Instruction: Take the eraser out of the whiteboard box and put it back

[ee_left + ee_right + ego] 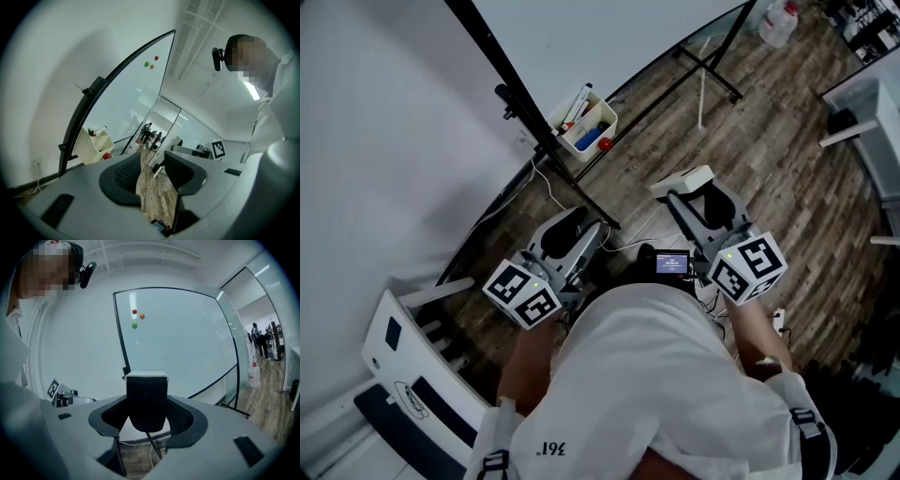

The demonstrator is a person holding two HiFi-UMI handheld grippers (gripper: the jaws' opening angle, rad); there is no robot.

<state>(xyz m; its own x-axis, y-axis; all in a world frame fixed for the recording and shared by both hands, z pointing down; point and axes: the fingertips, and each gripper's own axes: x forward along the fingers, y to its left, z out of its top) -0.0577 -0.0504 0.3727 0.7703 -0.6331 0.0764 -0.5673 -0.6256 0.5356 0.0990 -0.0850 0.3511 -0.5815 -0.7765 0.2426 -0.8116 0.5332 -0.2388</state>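
The right gripper [148, 423] has its jaws closed on the eraser [681, 179], 1 block with a white back and a black felt face, held with its long axis across the jaws. So the eraser is out of the whiteboard box [589, 128], and the return trip looks like what remains. In the head view the box lies ahead of the eraser and off to the left, hung low by the edge of the whiteboard [178, 343]. Its long axis runs along that edge and its open top faces up. The left gripper [152, 173] has its jaws spread wide with nothing between them, only floor showing through. It sits about as near the box as the right one, but the load is on the right. Counted: 1 eraser, 1 box, 2 grippers, 3 magnets [135, 311] on the board; the markers in the box are too small to count.
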